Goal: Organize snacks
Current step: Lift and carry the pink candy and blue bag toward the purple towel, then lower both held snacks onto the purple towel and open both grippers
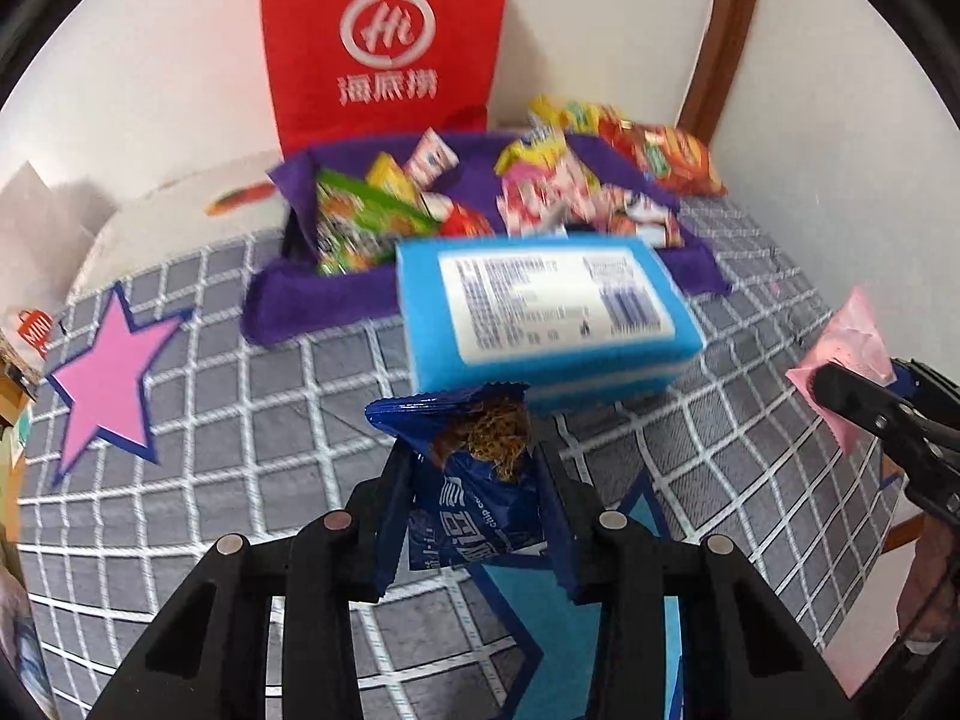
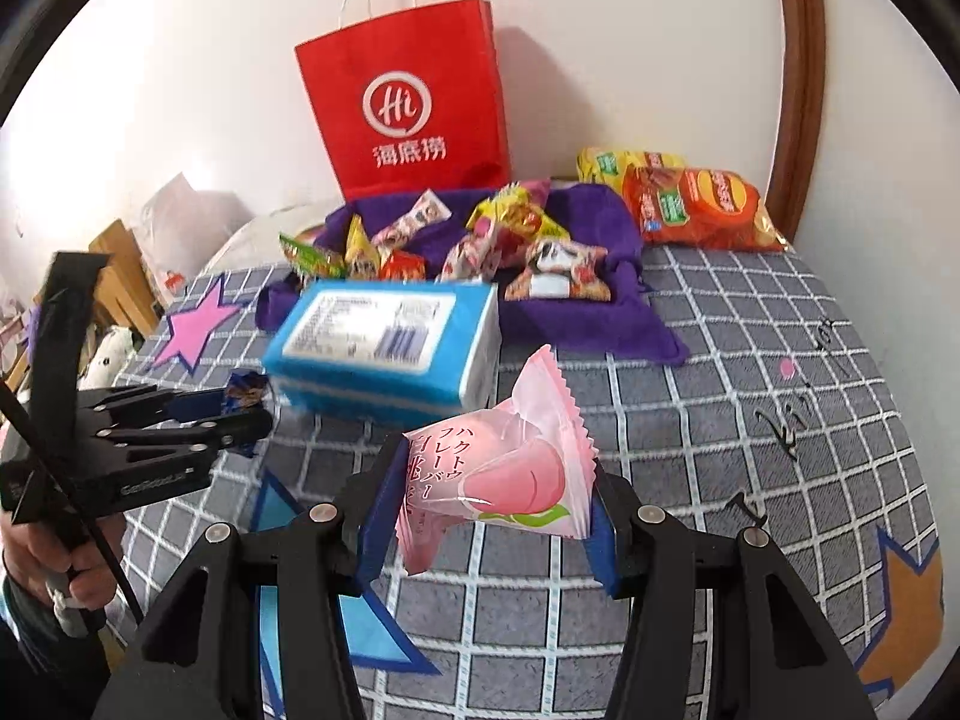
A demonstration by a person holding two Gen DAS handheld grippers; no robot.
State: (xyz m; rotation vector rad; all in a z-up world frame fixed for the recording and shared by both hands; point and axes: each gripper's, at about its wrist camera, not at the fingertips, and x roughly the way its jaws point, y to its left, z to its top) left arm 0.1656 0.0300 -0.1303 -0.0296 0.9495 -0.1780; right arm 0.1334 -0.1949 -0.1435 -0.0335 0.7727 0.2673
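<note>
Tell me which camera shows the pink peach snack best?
The right wrist view. There the pink peach snack fills the middle, held between the right gripper fingers, with its peach picture and writing clear. The left wrist view shows only a plain pink part at the right edge, partly hidden by a finger.

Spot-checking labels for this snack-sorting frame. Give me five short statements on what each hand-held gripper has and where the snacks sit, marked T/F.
1. The left hand-held gripper is shut on a dark blue cookie packet. True.
2. The right hand-held gripper holds nothing. False: it is shut on a pink peach packet.
3. The light blue box lies inside the purple cloth tray. False: it lies on the checked cover, in front of the tray.
4. A red paper bag stands against the wall behind the tray. True.
5. The orange chip bag is inside the red bag. False: it lies on the cover, right of the tray.
</note>
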